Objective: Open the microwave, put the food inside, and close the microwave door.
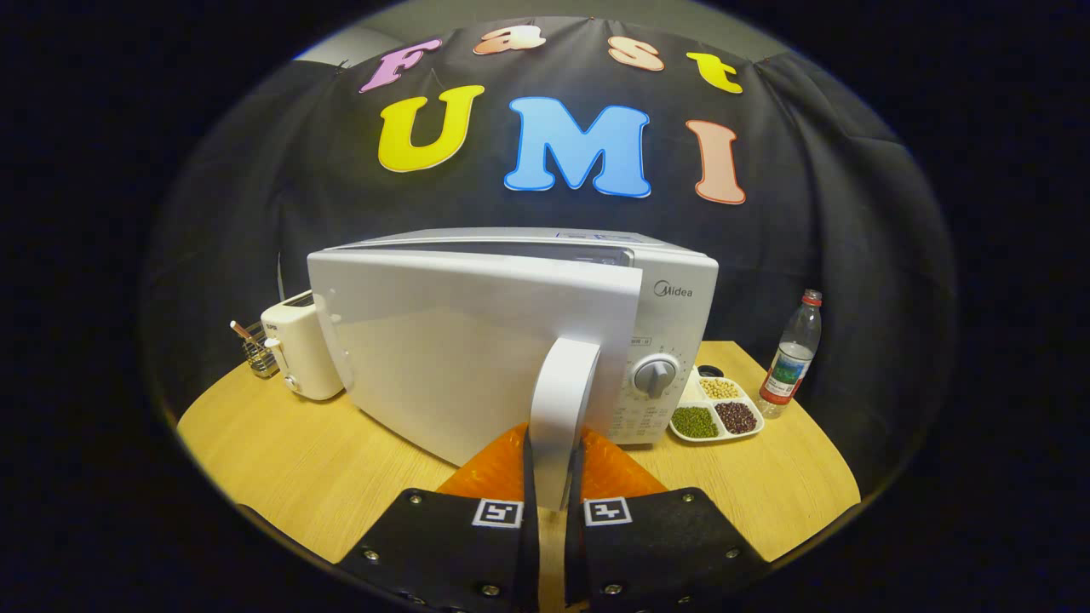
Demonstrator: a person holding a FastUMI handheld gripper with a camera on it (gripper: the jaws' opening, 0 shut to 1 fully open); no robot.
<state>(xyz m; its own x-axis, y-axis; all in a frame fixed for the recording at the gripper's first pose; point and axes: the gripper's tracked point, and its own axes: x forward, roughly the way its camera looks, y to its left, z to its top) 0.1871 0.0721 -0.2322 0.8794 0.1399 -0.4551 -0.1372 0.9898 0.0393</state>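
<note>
A white microwave [673, 306] stands on the wooden table [281, 460]. Its door [451, 358] is swung partly out toward me, hinged on the side by the toaster. The door's white vertical handle [560, 400] sits between my two fingers, and my gripper [551, 477] is shut on it. The control panel with a round grey knob [654, 375] shows just beyond the handle. The oven's inside is hidden behind the door.
A white toaster [298, 358] and a small wire holder [255, 349] stand beside the microwave's hinge side. On the knob side lie a divided white dish of beans [715, 413] and a clear water bottle [792, 358].
</note>
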